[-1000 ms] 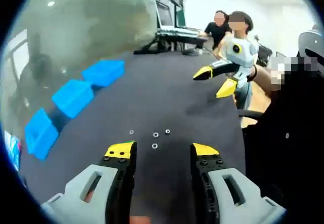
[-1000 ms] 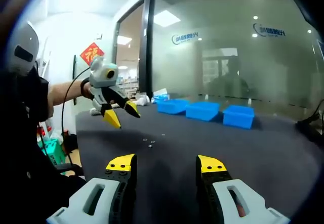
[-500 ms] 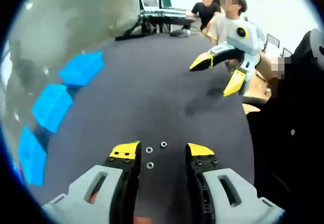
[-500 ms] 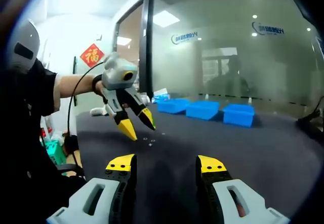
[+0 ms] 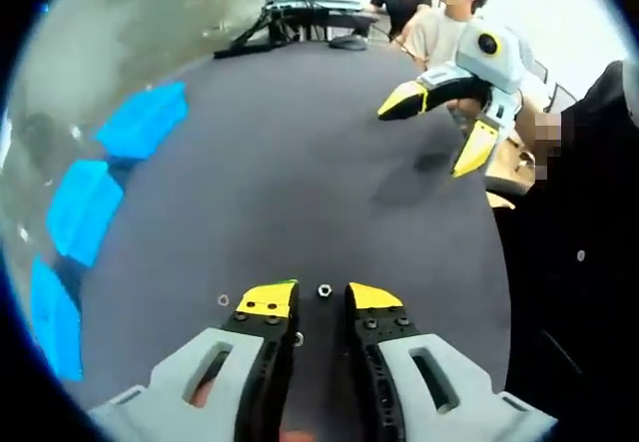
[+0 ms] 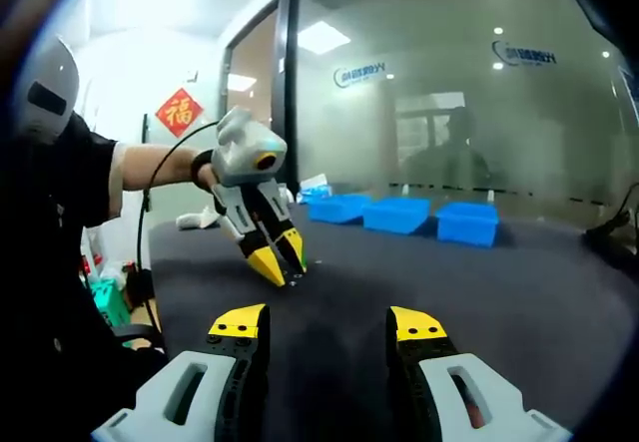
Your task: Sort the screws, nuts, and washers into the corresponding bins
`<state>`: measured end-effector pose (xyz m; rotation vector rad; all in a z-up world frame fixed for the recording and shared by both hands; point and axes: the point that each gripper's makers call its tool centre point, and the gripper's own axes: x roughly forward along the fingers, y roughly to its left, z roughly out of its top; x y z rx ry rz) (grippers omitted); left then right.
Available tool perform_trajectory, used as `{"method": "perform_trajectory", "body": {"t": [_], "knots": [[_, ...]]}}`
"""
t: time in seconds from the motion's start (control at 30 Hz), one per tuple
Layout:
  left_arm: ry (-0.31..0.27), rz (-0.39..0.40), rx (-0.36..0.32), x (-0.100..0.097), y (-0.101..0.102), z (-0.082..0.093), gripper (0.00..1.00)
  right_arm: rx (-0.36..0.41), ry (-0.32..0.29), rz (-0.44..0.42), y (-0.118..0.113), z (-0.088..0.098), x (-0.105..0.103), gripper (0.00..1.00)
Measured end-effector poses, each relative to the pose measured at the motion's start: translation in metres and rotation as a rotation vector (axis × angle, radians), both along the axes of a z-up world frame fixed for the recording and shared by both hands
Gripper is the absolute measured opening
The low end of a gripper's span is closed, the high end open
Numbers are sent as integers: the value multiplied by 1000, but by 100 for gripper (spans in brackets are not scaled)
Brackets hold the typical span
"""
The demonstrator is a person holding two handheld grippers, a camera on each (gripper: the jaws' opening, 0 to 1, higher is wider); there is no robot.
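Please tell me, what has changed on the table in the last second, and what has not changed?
The left tongs came down to the small parts on the table and narrowed their jaws around one. Whether it is gripped cannot be told. A nut and a washer lie just beyond the tips. The right tongs stayed open above the table; the three blue bins did not move.

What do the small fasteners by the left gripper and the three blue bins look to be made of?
Fasteners: probably metal, pale silvery with a slight glint against the dark table; too small to be sure. Bins: likely moulded plastic, uniform bright blue, smooth walls. Left gripper is closing down around one piece.
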<state>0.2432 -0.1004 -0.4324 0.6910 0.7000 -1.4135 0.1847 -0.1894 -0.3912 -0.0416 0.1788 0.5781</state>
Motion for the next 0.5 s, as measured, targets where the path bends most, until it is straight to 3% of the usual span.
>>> {"method": "perform_trajectory", "body": {"t": [0.5], "knots": [[36, 8, 8, -1, 0, -7, 11, 1, 1, -9, -4, 0, -1, 43]]}}
